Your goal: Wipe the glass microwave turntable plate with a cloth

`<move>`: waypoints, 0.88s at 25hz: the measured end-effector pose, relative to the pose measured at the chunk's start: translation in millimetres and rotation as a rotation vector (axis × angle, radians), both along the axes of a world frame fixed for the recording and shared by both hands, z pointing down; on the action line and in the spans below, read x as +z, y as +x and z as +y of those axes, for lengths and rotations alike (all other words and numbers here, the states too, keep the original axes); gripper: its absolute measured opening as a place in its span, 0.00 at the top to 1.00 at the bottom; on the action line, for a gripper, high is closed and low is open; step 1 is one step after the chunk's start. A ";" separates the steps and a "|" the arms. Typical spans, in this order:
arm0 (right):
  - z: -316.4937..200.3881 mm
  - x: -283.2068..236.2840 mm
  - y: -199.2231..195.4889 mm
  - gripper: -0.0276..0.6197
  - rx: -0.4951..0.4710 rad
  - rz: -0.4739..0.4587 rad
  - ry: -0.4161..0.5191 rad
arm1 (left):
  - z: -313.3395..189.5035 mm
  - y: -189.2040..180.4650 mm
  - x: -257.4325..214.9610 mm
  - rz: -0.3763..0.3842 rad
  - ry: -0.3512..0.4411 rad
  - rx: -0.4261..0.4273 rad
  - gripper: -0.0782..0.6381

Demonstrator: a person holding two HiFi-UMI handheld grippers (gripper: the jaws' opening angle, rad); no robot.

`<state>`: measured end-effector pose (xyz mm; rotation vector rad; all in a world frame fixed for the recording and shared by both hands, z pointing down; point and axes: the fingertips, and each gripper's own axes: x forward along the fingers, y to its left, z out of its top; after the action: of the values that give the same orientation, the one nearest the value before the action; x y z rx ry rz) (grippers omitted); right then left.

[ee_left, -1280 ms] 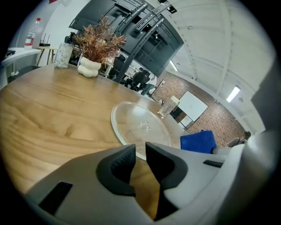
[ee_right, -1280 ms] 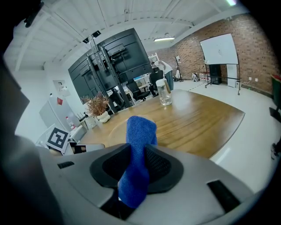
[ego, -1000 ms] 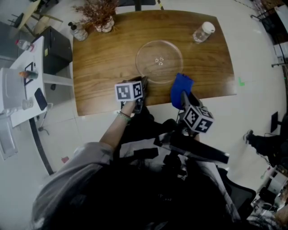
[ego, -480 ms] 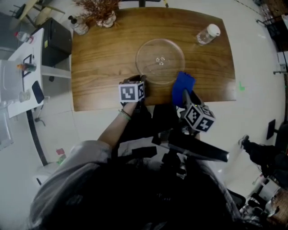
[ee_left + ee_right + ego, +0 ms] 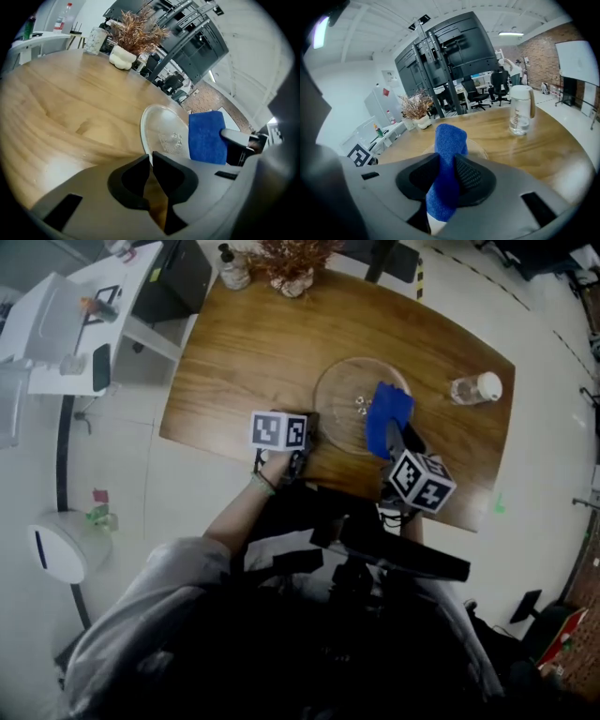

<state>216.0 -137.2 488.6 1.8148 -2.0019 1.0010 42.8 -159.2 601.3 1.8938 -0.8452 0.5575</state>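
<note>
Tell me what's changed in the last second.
The right gripper carried the blue cloth from the table's near edge to over the glass plate. The left gripper stays clamped on the plate's near rim, and the bottle hasn't moved.

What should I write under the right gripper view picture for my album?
Right hand-held gripper pinching a blue cloth, glass plate and bottle behind.

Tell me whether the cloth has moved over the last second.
Yes. The cloth was beside the plate's near edge; now it is over the plate's right part, so it went forward.
</note>
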 end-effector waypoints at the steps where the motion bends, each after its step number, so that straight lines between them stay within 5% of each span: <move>1: -9.4 0.1 -3.7 0.77 -0.031 0.010 0.002 | -0.9 0.9 -0.4 -0.005 0.009 -0.001 0.87; 9: -66.8 9.5 -69.3 0.77 -0.292 0.042 0.014 | -0.1 3.2 -2.6 -0.040 0.050 -0.003 0.87; 13: -68.2 53.1 -102.1 0.77 -0.407 0.046 -0.078 | -1.6 2.3 -3.2 -0.026 0.028 -0.004 0.87; 22: -73.4 72.1 -91.0 0.77 -0.460 0.065 -0.094 | -0.7 1.2 -1.1 -0.015 0.013 -0.003 0.87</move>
<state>125.0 -210.7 560.6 1.2360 -2.1490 0.8609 44.0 -159.9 600.2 1.9022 -0.8632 0.5660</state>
